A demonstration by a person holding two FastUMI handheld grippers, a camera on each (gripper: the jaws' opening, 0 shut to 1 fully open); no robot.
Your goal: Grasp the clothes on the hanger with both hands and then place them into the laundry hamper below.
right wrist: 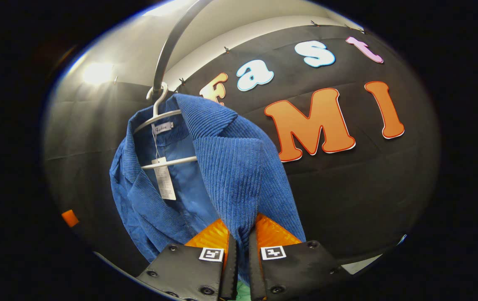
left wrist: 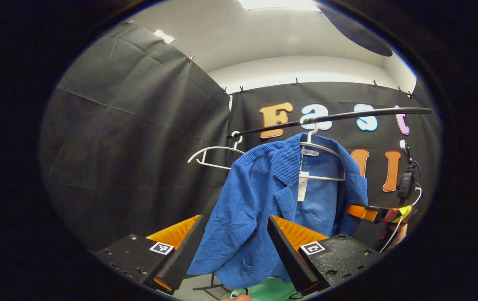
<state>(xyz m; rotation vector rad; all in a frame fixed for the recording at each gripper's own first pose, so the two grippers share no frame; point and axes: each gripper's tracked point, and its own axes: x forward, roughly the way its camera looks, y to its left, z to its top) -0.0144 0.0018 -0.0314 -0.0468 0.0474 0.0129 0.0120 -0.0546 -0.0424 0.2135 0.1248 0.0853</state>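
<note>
The blue jacket (left wrist: pixel 264 200) hangs at the centre of the left gripper view, draped on a white hanger (left wrist: pixel 320 148) hooked over the black rail (left wrist: pixel 347 116), so both sides can be reached. The right gripper (right wrist: pixel 242 255) has its jaws clamped on one side's fabric. The left gripper (left wrist: pixel 228 251) stands wide open before the other side, seemingly ready to bite.

The paper tag (right wrist: pixel 164 180) and neck label (right wrist: pixel 162 128) on the blue jacket (right wrist: pixel 230 167) are illegible
</note>
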